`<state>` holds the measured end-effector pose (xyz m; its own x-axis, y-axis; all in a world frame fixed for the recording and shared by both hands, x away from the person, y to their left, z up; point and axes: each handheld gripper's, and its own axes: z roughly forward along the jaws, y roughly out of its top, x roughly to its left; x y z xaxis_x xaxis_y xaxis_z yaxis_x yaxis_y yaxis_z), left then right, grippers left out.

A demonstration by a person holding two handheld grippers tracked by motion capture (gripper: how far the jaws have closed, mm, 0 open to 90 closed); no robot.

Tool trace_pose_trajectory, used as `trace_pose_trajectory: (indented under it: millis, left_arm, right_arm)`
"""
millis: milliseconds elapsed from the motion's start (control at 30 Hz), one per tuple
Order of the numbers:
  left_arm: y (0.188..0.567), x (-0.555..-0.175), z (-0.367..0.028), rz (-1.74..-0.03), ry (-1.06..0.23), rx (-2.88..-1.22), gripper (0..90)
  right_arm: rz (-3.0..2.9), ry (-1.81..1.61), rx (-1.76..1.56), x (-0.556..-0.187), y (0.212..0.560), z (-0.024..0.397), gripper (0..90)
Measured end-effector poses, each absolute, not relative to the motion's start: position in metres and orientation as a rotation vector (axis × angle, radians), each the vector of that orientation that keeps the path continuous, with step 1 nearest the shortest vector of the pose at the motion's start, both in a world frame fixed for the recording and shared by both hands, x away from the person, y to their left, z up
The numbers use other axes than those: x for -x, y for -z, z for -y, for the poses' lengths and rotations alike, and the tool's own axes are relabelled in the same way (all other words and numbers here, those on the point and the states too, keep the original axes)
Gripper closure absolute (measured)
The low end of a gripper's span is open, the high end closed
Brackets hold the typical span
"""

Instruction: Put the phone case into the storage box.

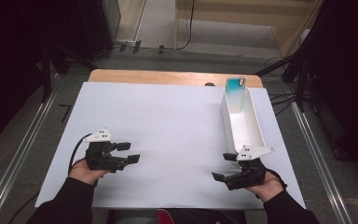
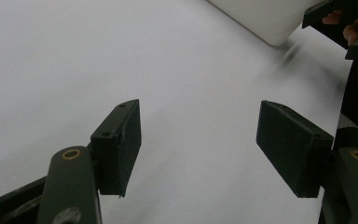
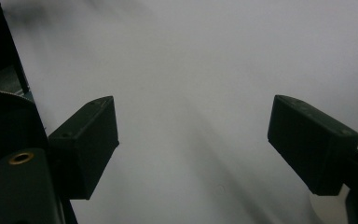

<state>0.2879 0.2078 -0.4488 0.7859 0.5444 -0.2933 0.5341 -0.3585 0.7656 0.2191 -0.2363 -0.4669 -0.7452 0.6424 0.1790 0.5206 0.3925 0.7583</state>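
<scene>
Tongs of both hands stand apart and hold nothing: left tongs (image 1: 129, 152) and right tongs (image 1: 224, 166) hover low over the white worktop (image 1: 168, 130). The phone (image 1: 236, 94) leans upright at the far end of the narrow white tray (image 1: 256, 128), just beyond the right hand. The light tray could probably slide or tip if the right tongs bump its near wall, and the phone would fall.

Two grippers (image 1: 129, 152) (image 1: 224, 166), one white tray (image 1: 256, 133), one phone (image 1: 236, 85)
</scene>
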Motion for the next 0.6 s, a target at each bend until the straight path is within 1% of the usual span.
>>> trace_pose_trajectory:
  millis: [600]
  left_arm:
    - [0.4489,-0.2883,-0.2076,-0.805,-0.005,-2.028,30.8]
  right_arm:
    - [-2.508,-1.265,-1.056,-0.2203,0.4684,0.2365,14.9]
